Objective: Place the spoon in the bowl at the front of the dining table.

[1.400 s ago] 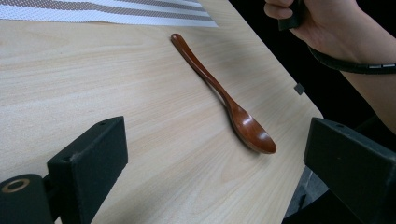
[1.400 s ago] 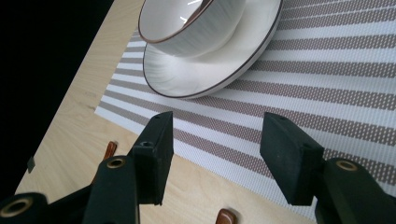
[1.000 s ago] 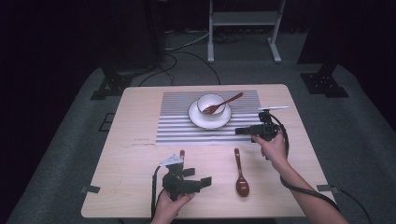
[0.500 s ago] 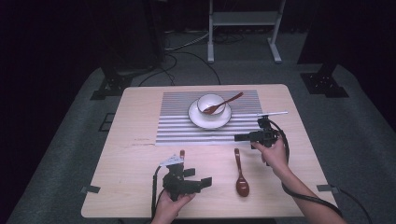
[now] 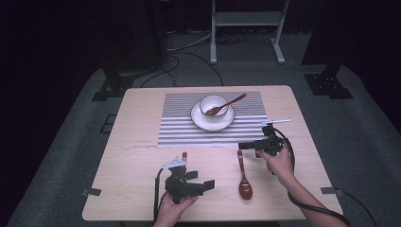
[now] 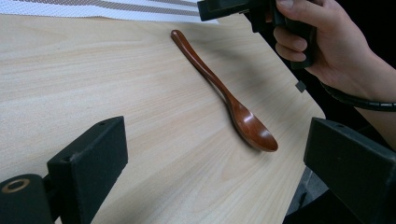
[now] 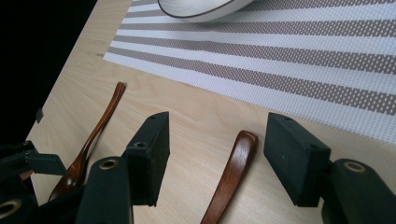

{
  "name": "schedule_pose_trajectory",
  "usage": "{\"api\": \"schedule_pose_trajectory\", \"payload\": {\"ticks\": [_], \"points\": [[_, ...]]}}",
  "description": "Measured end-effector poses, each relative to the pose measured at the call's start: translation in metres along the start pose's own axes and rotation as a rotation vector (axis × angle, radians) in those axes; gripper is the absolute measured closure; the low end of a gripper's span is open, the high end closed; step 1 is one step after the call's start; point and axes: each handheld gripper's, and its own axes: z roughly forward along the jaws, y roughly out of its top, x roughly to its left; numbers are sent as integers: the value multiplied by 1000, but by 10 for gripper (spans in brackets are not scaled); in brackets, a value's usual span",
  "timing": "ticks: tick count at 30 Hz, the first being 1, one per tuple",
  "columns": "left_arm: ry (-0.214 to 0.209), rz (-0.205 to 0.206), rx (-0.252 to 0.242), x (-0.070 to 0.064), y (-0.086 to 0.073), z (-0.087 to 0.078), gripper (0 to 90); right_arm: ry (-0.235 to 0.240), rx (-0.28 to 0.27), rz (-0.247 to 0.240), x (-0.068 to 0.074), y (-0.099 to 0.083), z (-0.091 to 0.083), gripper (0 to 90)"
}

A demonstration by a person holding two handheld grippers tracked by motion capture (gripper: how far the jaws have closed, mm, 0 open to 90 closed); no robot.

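- Wooden table [image 5: 142,123] stood in a dark room.
- Right gripper [image 5: 247,145] hovered low, jaws wide apart straddling the spoon handle [image 7: 232,173], gripping nothing.
- Left gripper [image 5: 208,185] lay level, wide open, empty.

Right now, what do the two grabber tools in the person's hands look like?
Both are black. The left gripper has blocky square jaws, a brass-coloured ring at a jaw's base, a grey three-cornered plate on top and a black cable. The right gripper has the same blocky jaws with brass-coloured rings, and a ribbed black cable looping round the wrist. The forearms are bare, with no sleeves showing.
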Motion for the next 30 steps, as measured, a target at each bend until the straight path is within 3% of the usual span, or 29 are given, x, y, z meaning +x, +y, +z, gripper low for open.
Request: {"api": "schedule_pose_trajectory", "payload": {"ticks": [21, 30], "points": [[2, 5, 3, 0, -1, 1, 52, 19, -3, 8, -5, -25, -7, 389], [1, 6, 4, -1, -1, 2, 52, 41, -35, 16, -7, -36, -15, 387]]}}
